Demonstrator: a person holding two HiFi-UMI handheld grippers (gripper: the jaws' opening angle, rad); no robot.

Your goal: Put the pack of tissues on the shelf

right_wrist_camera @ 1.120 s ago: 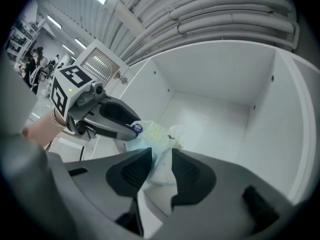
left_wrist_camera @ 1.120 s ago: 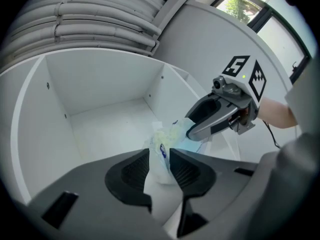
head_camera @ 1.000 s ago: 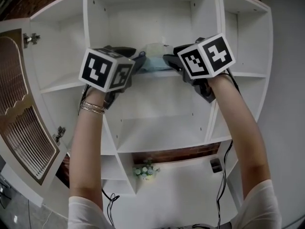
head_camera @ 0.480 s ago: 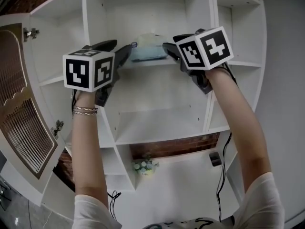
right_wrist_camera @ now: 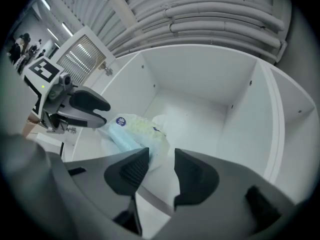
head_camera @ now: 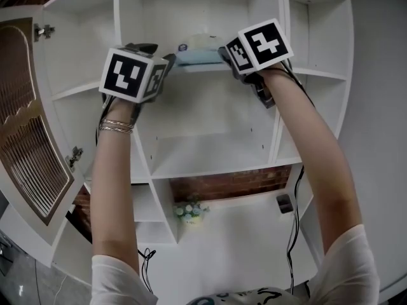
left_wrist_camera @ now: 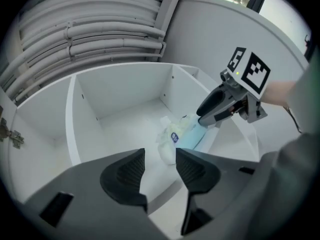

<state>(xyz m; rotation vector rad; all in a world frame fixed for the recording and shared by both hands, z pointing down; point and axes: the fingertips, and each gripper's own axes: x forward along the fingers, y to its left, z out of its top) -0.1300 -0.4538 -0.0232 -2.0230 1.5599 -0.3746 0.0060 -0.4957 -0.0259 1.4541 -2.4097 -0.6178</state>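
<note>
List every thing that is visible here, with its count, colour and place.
pack of tissues: one, pale blue and white, upper middle shelf compartment
shelf unit: one, white, fills the head view
cabinet door: one, brown slatted panel, open at left
flowers: one small bunch, white and green, under the shelves
cable: one, black, lower right
bracelets: several, silver, left wrist
left gripper: one, black, jaws closing, nothing between them
right gripper: one, black, jaws open, empty
</note>
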